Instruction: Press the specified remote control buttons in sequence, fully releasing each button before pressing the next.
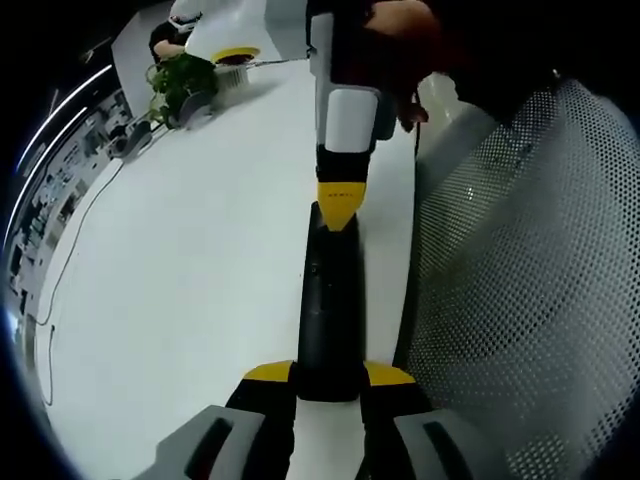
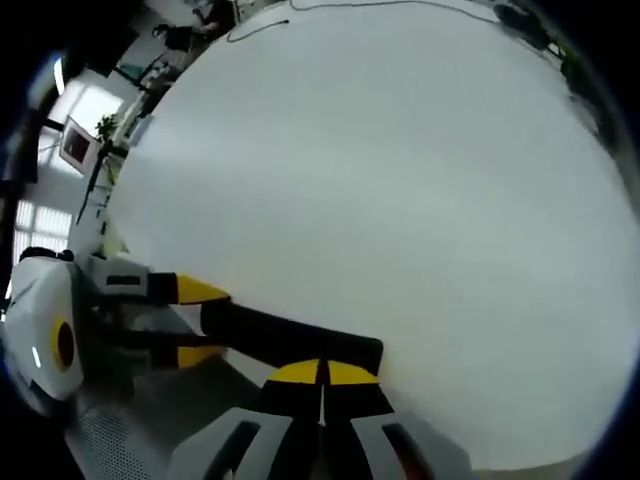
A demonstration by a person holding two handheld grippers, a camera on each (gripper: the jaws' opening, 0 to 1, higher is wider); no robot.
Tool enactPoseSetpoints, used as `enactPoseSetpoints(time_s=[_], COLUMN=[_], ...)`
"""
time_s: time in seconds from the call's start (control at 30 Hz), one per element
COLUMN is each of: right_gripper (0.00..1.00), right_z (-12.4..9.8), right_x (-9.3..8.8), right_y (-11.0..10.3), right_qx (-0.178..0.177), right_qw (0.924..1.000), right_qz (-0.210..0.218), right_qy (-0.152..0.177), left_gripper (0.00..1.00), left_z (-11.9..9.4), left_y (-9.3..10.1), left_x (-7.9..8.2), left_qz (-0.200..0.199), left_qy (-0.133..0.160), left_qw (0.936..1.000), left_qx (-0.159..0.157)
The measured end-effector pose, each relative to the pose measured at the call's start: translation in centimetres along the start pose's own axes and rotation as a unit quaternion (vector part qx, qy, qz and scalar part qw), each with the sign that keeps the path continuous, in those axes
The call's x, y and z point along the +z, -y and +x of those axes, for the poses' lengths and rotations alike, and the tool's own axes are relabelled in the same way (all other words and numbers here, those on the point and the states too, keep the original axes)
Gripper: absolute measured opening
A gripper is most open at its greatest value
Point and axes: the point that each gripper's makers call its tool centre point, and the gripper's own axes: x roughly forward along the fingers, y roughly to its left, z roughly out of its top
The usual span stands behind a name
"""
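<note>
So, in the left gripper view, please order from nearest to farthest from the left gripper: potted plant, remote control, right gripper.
1. remote control, clamped between the left gripper jaws.
2. right gripper, tips at the remote's far end.
3. potted plant, far side of the table, upper left.

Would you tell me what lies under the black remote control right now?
The remote control lies over the white table, its near end clamped in the left gripper. The right gripper touches its far end. Its buttons cannot be made out.

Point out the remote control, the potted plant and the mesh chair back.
remote control (image 1: 328, 310): left gripper view, middle of its black body.
potted plant (image 1: 178, 82): left gripper view, its green leaves.
mesh chair back (image 1: 530, 280): left gripper view, the perforated panel.
</note>
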Motion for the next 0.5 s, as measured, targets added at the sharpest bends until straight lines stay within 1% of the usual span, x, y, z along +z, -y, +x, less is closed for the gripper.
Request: enactPoseSetpoints(time_s=[0.07,0.2,0.27,0.3,0.37,0.43,0.5], right_gripper=[0.0,0.0,0.0,0.0,0.0,0.0,0.0], right_z=[0.1,0.17,0.18,0.27,0.3,0.25,0.23], right_x=[0.14,0.1,0.07,0.06,0.13,0.19,0.12], right_y=[0.01,0.01,0.15,-0.06,-0.03,0.21,0.18], right_qx=[0.0,-0.017,-0.039,-0.043,-0.043,-0.038,-0.034], right_qw=[1.0,0.9998,0.9983,0.9981,0.9978,0.9983,0.9984], right_qz=[0.002,-0.004,-0.039,-0.04,-0.043,-0.036,-0.04], right_qy=[-0.004,-0.009,-0.016,-0.019,-0.025,-0.024,-0.021], left_gripper=[0.24,0.24,0.24,0.24,0.24,0.24,0.24], left_z=[0.01,0.05,0.06,0.06,0.06,0.07,0.07], left_y=[-0.02,-0.04,-0.05,-0.05,-0.05,-0.08,-0.07], left_x=[0.0,0.0,0.01,0.01,0.01,0.0,0.01], left_qz=[0.0,-0.002,-0.003,-0.003,-0.003,-0.004,-0.002], left_qy=[0.0,0.001,0.0,0.001,0.002,0.003,0.002], left_qw=[1.0,1.0,1.0,1.0,1.0,1.0,1.0], left_qx=[-0.001,-0.001,-0.001,-0.001,0.0,0.0,0.001])
